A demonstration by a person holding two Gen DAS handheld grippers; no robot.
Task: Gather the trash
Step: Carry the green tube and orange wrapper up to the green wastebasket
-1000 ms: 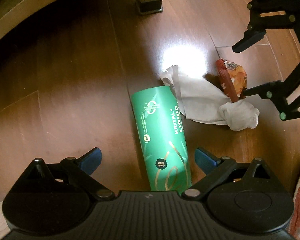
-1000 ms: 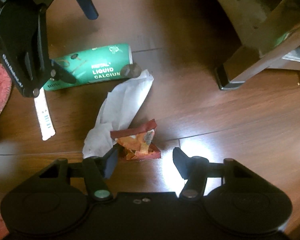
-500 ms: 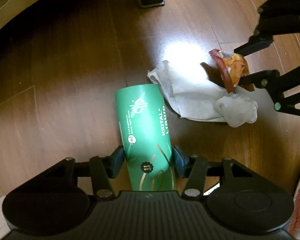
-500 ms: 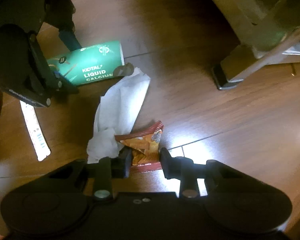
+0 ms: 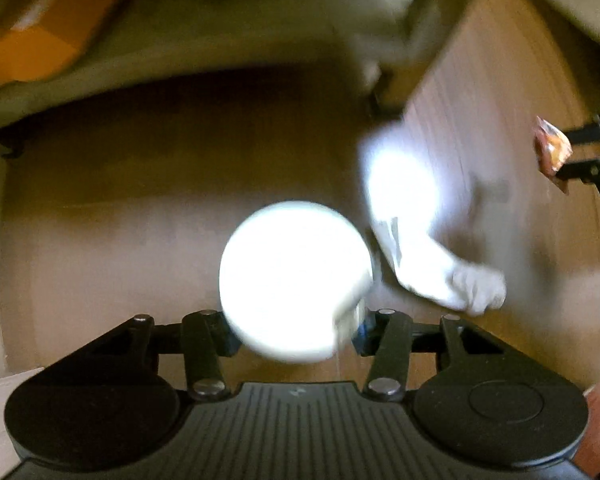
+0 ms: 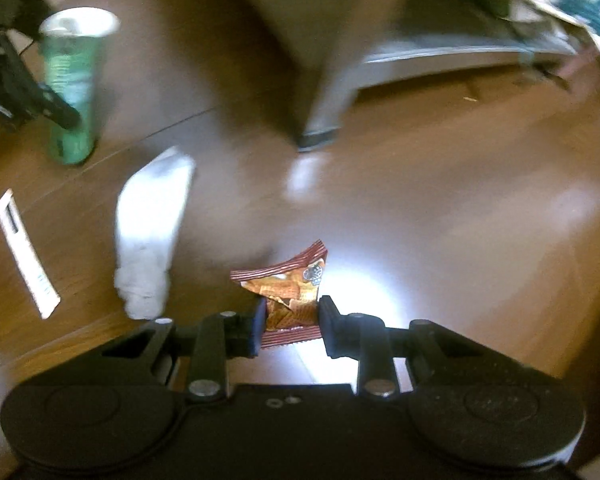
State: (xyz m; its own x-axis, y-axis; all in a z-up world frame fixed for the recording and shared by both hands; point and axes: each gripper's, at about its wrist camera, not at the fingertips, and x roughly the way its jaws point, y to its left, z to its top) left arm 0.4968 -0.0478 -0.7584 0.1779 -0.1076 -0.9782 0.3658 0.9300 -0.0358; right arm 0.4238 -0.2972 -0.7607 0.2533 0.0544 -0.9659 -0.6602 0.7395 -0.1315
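Dark wooden floor [image 6: 440, 208] lies below both lifted loads. Your left hand-held gripper [image 5: 296, 334], jaws just closed, clamps the green cardboard tube [image 6: 74, 88]; your right hand-held gripper [image 6: 290, 326] pinches the orange crinkled snack wrapper [image 6: 288, 300]. Hold firm while carrying. Crumpled white tissue [image 6: 150, 236] and flat white strip [image 6: 24, 252] remain; avoid the pale furniture leg [image 6: 328, 96].
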